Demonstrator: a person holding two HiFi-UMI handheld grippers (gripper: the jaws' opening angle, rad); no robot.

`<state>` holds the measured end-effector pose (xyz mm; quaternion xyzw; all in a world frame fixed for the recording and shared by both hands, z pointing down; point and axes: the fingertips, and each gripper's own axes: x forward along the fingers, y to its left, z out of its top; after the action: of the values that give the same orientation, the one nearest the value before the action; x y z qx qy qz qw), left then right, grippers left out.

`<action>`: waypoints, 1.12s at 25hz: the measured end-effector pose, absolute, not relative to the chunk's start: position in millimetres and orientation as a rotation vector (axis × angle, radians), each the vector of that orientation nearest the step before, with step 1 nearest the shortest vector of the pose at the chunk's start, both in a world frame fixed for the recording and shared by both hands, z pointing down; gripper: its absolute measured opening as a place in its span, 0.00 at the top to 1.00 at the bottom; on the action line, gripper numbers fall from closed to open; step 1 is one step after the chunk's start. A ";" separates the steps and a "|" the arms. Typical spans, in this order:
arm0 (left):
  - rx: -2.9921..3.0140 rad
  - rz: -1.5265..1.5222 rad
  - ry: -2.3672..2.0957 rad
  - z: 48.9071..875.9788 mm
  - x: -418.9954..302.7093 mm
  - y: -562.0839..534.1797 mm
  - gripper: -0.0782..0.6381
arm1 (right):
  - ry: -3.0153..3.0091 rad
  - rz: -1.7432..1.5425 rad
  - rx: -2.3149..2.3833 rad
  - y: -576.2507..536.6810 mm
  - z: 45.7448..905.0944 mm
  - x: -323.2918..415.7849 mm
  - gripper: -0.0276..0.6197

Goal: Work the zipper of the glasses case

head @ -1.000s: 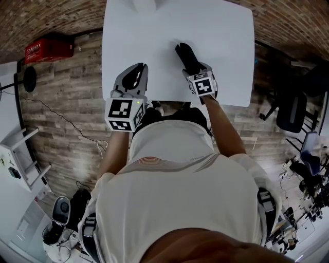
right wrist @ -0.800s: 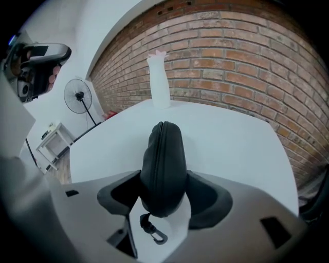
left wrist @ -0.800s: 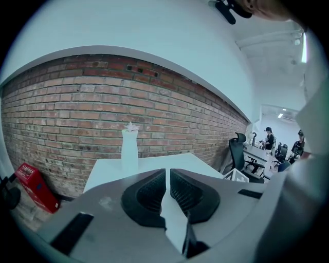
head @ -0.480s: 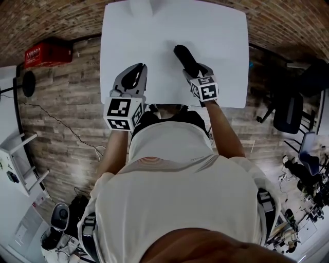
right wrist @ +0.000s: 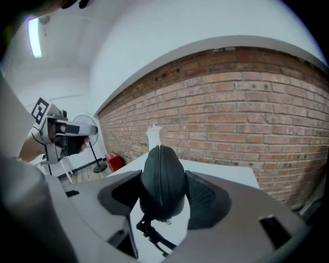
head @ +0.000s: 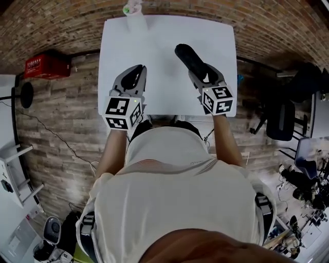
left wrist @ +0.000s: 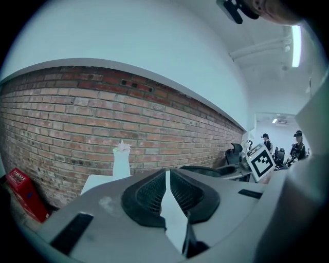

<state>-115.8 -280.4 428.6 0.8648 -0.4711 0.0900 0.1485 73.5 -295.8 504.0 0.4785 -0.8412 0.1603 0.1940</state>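
Vase [head: 132,8], perhaps flowered, at far edge of table [head: 154,82], clear of glasses case [head: 188,58].

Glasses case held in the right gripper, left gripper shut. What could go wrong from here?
1. The right gripper holds the glasses case by one end, most of it sticking out; a zipper tug could pivot it.
2. The zipper pull seems to hang right at those jaws, leaving the shut, empty left gripper little room to pinch it.
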 end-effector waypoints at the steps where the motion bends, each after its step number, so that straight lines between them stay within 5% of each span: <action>1: 2.496 0.243 -1.354 422.6 -114.3 -281.0 0.84 | -2.385 0.423 1.350 -296.0 488.7 73.6 0.48; 17: 2.542 0.057 -1.252 374.2 -96.4 -288.1 0.84 | -2.889 0.931 1.372 -295.7 385.2 87.5 0.49; 28: 2.509 -0.233 -0.990 338.9 -93.4 -275.7 0.84 | -3.176 0.958 1.240 -282.1 316.7 79.6 0.49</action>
<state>-93.4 -275.7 338.9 0.9050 -0.3572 -0.0841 0.2153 79.6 -282.1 316.7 0.3433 -0.8789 0.2650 -0.1986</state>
